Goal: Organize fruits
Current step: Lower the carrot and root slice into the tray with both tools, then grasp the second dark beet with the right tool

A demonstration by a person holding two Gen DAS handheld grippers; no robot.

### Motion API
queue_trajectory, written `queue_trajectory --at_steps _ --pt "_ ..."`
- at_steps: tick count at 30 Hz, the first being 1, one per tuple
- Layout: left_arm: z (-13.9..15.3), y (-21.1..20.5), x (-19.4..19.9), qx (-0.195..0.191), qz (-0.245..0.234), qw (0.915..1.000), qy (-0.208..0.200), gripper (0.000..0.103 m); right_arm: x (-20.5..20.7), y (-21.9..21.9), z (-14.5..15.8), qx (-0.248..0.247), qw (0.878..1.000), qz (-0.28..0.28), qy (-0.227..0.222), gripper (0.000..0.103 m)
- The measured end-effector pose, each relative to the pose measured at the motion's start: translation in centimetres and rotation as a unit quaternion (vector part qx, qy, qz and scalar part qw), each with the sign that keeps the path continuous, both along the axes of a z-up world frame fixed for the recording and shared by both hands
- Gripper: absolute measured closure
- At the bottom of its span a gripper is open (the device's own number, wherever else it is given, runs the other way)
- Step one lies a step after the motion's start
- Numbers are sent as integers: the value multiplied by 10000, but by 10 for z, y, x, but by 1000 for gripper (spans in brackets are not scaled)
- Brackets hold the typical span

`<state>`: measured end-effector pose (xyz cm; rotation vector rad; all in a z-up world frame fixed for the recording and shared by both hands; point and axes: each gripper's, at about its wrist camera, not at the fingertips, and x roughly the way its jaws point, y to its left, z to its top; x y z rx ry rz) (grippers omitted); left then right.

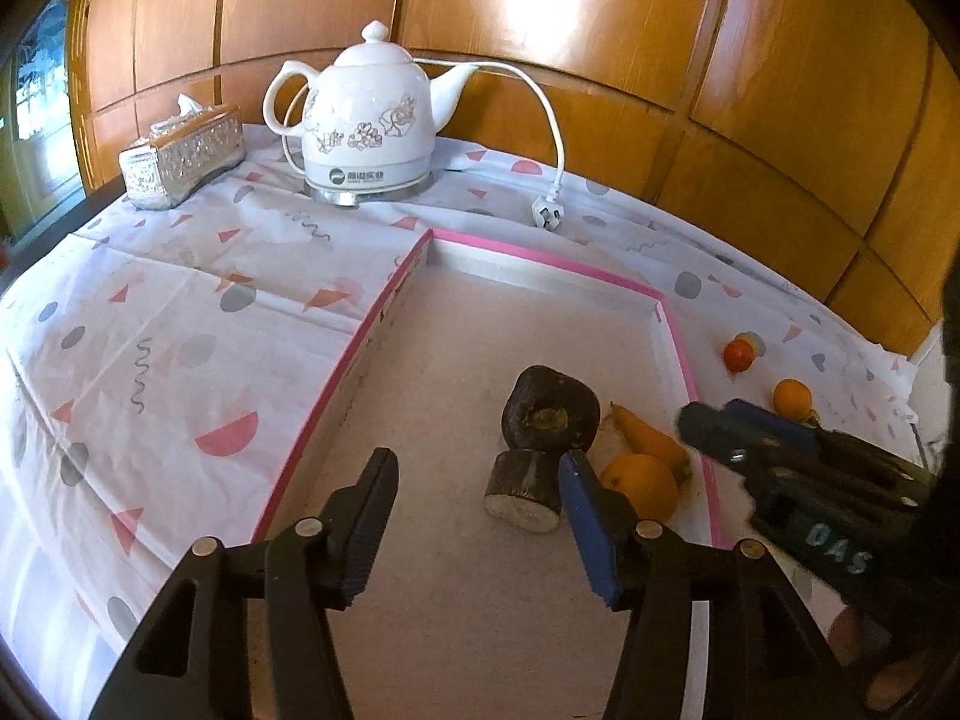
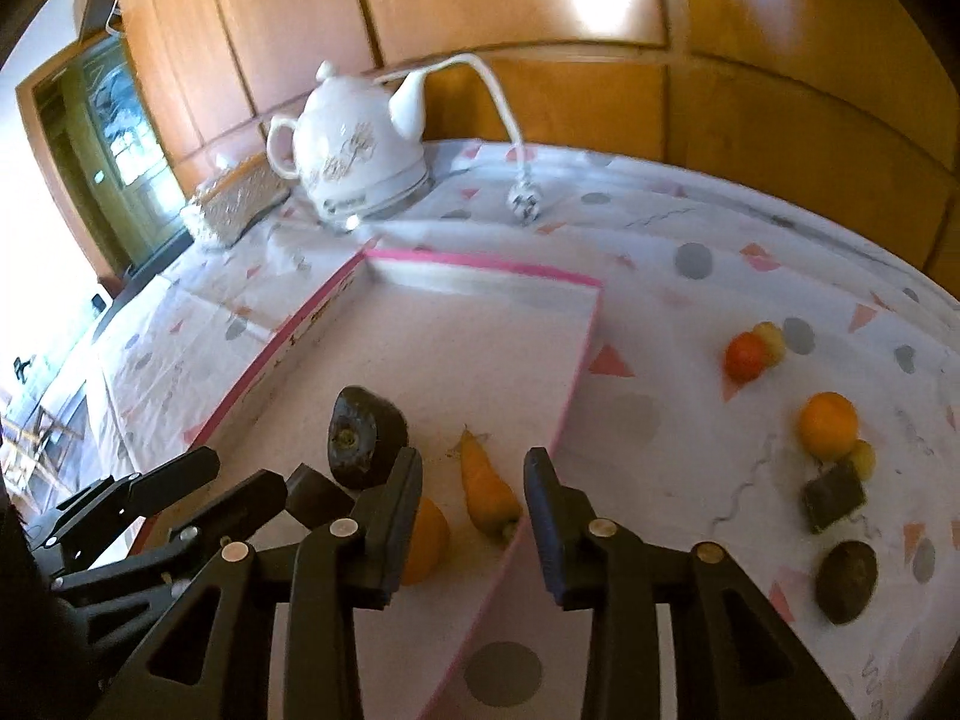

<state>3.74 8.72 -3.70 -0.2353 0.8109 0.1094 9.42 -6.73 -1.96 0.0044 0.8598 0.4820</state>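
Observation:
A shallow pink-edged tray (image 1: pixel 543 254) (image 2: pixel 480 267) holds a dark round fruit (image 1: pixel 550 407) (image 2: pixel 366 435), a dark cut stub (image 1: pixel 525 489), a carrot (image 1: pixel 651 438) (image 2: pixel 489 492) and an orange (image 1: pixel 641 485) (image 2: pixel 427 540). My left gripper (image 1: pixel 480 510) is open and empty over the tray, just in front of the stub. My right gripper (image 2: pixel 474 510) is open and empty above the carrot at the tray's right edge; it shows in the left wrist view (image 1: pixel 714 420). On the cloth to the right lie a red tomato (image 2: pixel 746 356), an orange (image 2: pixel 828 423), a dark block (image 2: pixel 834 502) and a dark fruit (image 2: pixel 847 579).
A white electric kettle (image 1: pixel 366 120) with its cord and plug (image 1: pixel 547 213) stands at the back of the table. A silver tissue box (image 1: pixel 183 156) is to its left. Wooden wall panels (image 1: pixel 600 30) close the back and right sides.

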Motion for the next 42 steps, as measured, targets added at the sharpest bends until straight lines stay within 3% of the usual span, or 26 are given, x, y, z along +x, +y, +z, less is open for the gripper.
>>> queue_trajectory --at_steps 7,19,32,42 --pt "10 -11 -4 115 -152 9997 -151 41 -8 -29 13 130 9988 -406 -224 68" --pt "18 -39 -9 354 -532 9977 -241 41 -18 -73 6 145 9946 -996 -259 68" --pt "26 -67 -2 391 -969 9941 -288 41 -27 -162 -13 104 9766 -2147 -61 68" --pt "28 -93 15 324 -1296 9909 -192 41 -33 -200 -24 67 9666 -2559 104 68"
